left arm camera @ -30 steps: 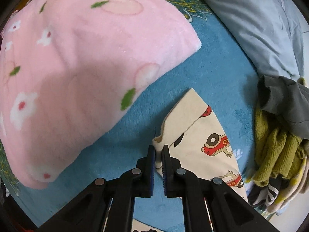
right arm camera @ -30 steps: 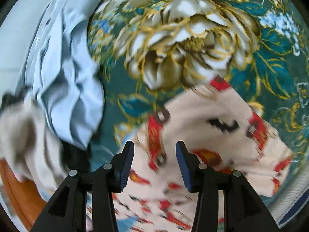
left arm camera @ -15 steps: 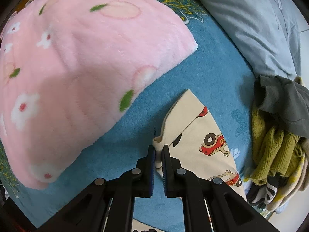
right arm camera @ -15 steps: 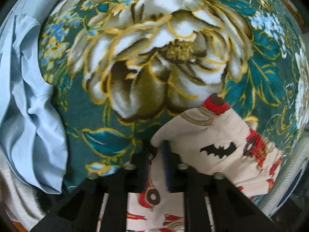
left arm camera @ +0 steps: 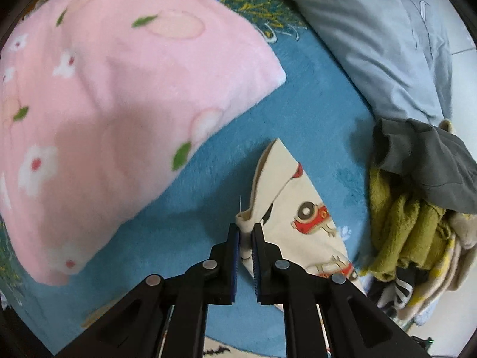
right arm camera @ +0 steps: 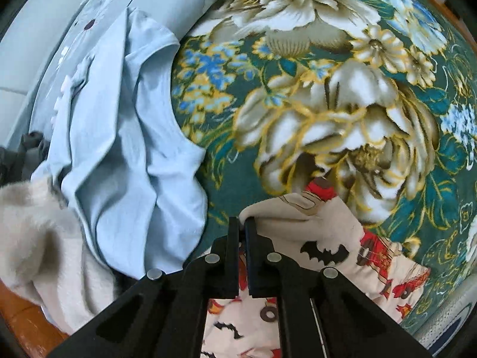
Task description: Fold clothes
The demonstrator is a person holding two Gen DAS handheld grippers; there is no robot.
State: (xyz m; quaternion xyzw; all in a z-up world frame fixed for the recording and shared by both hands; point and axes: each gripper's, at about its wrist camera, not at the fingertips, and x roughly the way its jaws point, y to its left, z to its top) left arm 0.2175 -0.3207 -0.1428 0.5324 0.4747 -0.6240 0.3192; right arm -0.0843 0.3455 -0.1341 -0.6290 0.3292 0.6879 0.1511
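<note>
Your cream cartoon-print garment (left arm camera: pixel 301 208) lies on the teal floral plush blanket (right arm camera: pixel 342 95), beside the pink flower-patterned fleece blanket (left arm camera: pixel 113 113), its lower part cut off behind both tools. Your left claw (left arm camera: pixel 245 232) is clamped on one cream corner. Your right claw (right arm camera: pixel 242 226) pinches another edge; the fabric between its tips is hard to make out.

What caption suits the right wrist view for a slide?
Right gripper pinching cream car-print garment on floral blanket.
</note>
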